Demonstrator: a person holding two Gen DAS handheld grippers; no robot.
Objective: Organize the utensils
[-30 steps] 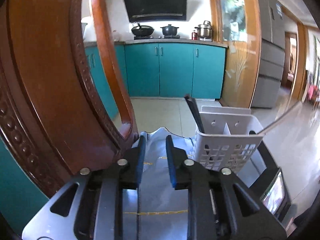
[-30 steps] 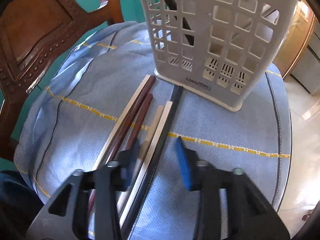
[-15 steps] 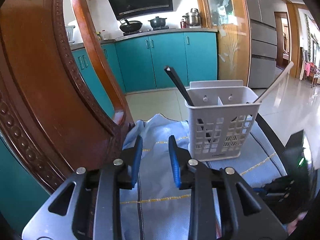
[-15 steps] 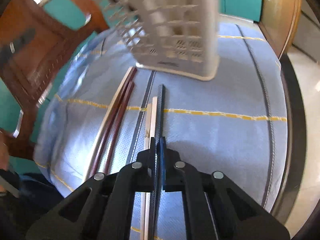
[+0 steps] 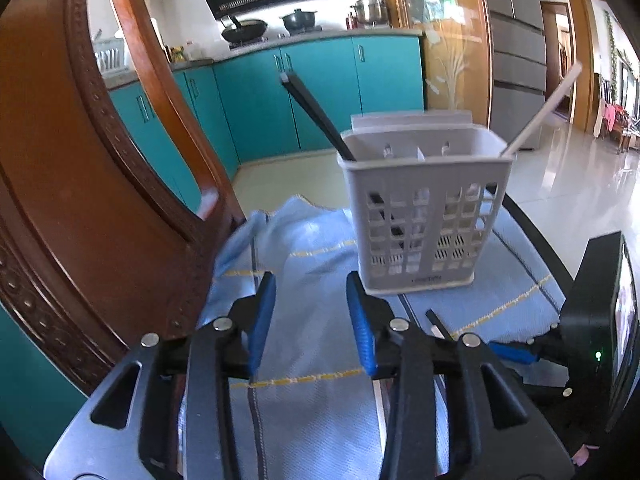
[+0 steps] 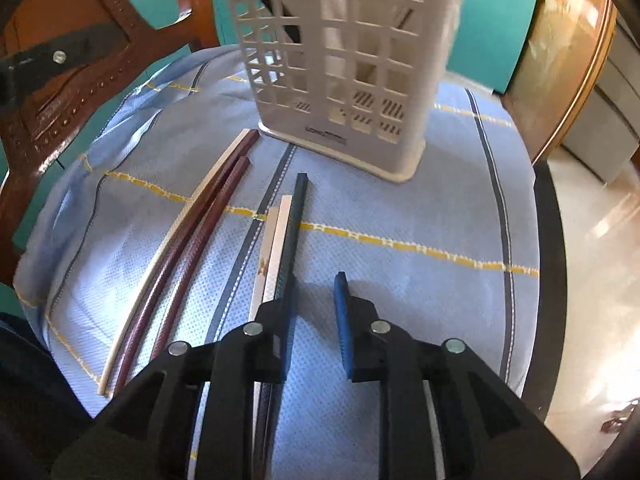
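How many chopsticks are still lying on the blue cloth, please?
5: one cream chopstick and two dark red chopsticks at left; two pale chopsticks and a black chopstick by the right gripper. The grippers may hide others.

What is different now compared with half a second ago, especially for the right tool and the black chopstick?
The right tool, then shut on the black chopstick, has opened and let it go; the chopstick lies on the cloth beside the left finger. The left tool opened wider. The basket and the other chopsticks stayed put.
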